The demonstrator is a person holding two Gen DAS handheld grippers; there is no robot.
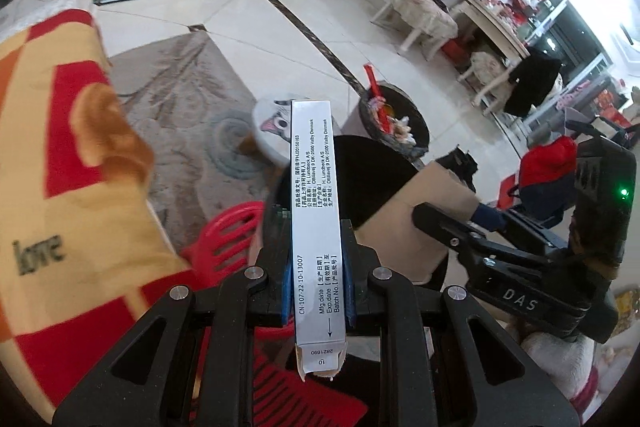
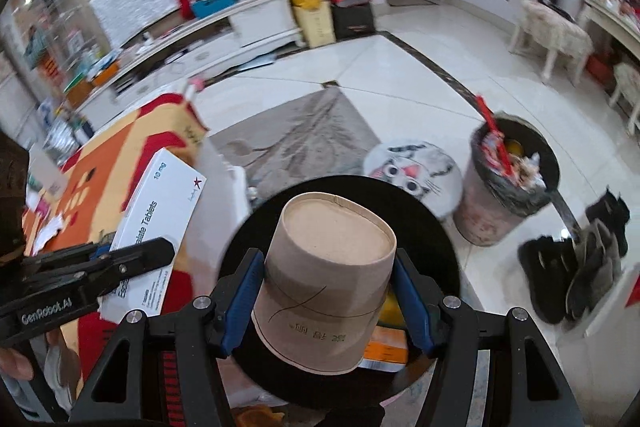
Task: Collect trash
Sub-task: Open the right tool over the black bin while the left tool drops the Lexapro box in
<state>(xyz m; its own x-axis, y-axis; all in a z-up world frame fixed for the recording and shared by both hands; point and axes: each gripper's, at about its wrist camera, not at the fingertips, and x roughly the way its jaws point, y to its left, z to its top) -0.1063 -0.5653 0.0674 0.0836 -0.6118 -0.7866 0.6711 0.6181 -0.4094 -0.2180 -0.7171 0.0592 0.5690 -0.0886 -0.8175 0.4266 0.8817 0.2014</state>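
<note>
My left gripper (image 1: 316, 259) is shut on a long white medicine box (image 1: 315, 211), held edge-up above a black trash bin (image 1: 384, 183). The box (image 2: 160, 223) and the left gripper (image 2: 132, 259) also show at the left of the right wrist view. My right gripper (image 2: 328, 291) is shut on a brown paper cup (image 2: 326, 279), bottom facing the camera, over the black bin (image 2: 432, 235). In the left wrist view the cup (image 1: 420, 215) and right gripper (image 1: 436, 223) sit at the right. The bin holds some orange and yellow packaging (image 2: 386, 343).
A second bin (image 2: 508, 179) full of trash stands on the tiled floor to the right, beside a cat-face stool (image 2: 416, 171). A table with a red and yellow cloth (image 1: 60, 155) is on the left. Black slippers (image 2: 580, 267) lie at the right. A red plastic chair (image 1: 224, 231) is below.
</note>
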